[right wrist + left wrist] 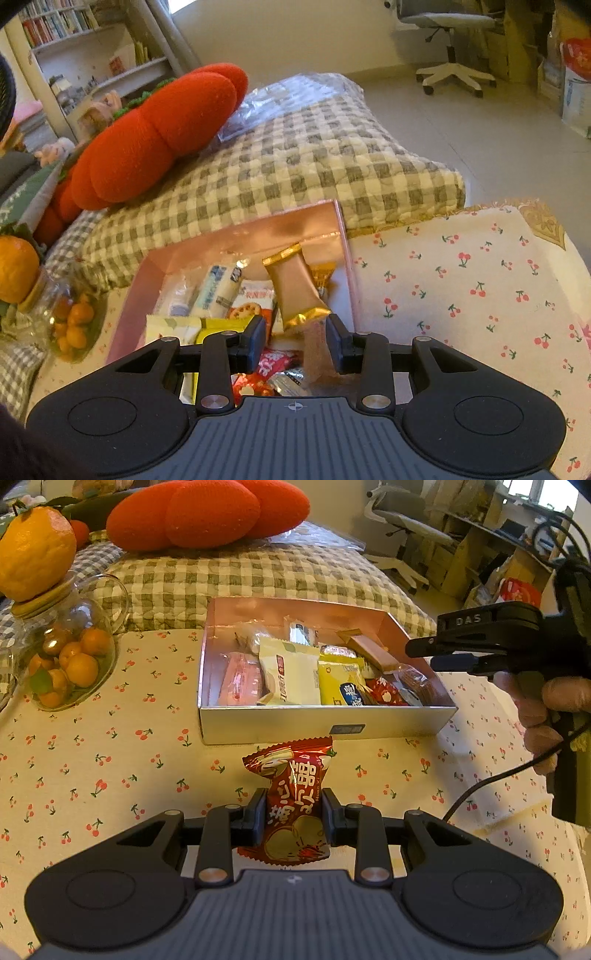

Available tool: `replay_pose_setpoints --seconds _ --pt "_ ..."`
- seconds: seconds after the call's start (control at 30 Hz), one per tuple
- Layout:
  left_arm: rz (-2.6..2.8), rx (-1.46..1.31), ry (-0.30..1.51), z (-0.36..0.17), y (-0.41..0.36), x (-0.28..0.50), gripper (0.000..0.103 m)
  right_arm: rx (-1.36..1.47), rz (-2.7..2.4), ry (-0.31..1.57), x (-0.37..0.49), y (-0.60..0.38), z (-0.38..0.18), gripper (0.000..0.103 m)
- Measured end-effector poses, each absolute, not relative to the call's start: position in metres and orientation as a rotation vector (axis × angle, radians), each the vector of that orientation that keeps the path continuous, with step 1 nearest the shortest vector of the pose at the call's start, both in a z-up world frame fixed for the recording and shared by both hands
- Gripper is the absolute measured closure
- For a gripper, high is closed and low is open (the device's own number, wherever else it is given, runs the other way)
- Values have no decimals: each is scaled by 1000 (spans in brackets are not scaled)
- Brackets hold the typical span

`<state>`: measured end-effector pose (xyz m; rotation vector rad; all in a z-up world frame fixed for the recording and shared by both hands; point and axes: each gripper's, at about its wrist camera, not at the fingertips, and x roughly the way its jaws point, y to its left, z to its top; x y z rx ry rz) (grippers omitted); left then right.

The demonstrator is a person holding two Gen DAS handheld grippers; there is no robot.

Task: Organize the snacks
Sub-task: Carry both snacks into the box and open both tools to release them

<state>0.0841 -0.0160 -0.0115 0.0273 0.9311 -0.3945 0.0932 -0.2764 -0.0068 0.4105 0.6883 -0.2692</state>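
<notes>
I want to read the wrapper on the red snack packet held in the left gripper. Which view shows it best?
The left wrist view: the red snack packet fills the centre, print facing the camera, pinched by the left gripper. The right wrist view does not show it.

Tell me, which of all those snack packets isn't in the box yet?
The red packet with white lettering: it is pinched in the left hand-held gripper in front of the box, while all the other packets lie inside.
</notes>
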Motion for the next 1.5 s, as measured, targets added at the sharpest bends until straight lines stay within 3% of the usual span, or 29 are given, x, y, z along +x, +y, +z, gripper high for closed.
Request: replay_pose_setpoints --seconds 0.07,0.13,0.27,0.4,1.03,1.13,1.27,1.5 --pt "-390 20 928 -10 -16 86 76 430 -250 682 89 -277 -6 65" --pt "-382 -10 928 -6 -14 91 76 433 -240 676 87 -277 -6 55" --pt "-362 -62 909 4 -15 107 76 388 -237 695 88 -275 -4 52" --pt "-338 -58 860 13 -27 133 76 399 -222 692 89 -275 -2 43" --pt "-263 26 787 -11 -88 225 74 420 -220 683 96 -287 -8 38" --pt "-268 81 750 -9 -92 221 59 411 -223 685 97 -286 -10 33" --pt "-272 108 737 -7 -91 219 48 402 -229 692 98 -284 -11 33" --pt "-277 114 740 2 -81 206 36 390 -243 698 95 -278 -7 28"
